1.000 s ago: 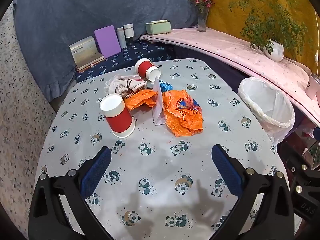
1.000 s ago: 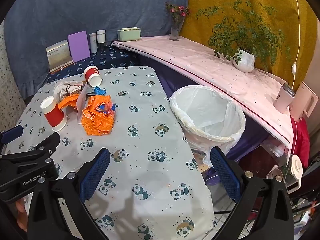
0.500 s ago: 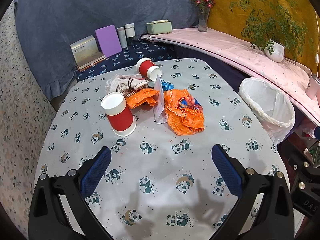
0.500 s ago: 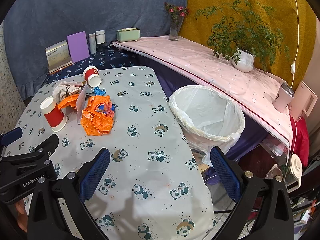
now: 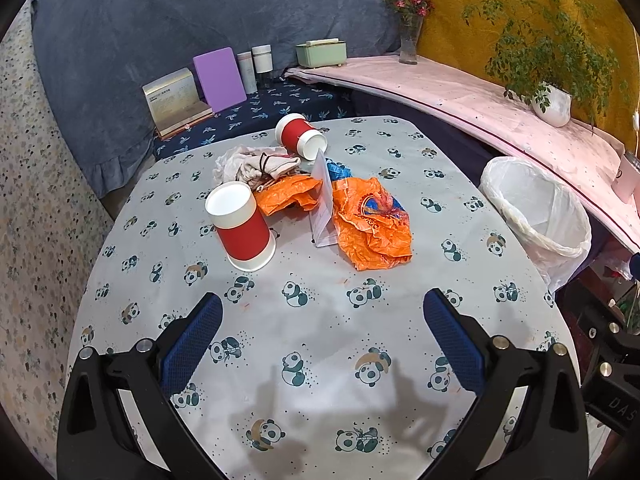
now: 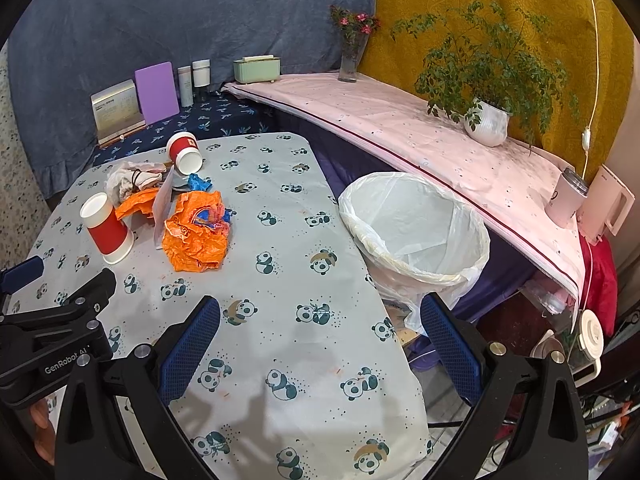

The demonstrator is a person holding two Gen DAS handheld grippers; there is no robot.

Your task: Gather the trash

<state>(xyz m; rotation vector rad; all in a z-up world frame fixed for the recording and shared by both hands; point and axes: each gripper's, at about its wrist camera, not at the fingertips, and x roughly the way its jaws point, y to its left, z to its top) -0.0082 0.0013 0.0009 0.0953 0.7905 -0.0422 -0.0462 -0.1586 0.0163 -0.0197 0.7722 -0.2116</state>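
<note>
Hardly anything had shifted since a second earlier: both grippers had only drifted slightly, the litter untouched. Both the left gripper [image 5: 322,342] and the right gripper [image 6: 320,344] hovered over the near edge of the panda-print tablecloth [image 5: 320,360], jaws spread wide and empty. The trash sat bunched toward the table's far left corner: an upright red paper cup with a white rim [image 5: 240,226], a crumpled orange plastic bag [image 5: 372,226] beside it, a folded white paper slip [image 5: 324,208] standing between the orange pieces, and a second red cup [image 5: 300,136] on its side, long axis slanting toward the table's right edge, mouth facing nearer. The white-lined bin [image 6: 416,232] stood off the right edge. I judged a careless reach could topple the upright cup or let the slippery bag escape.
</note>
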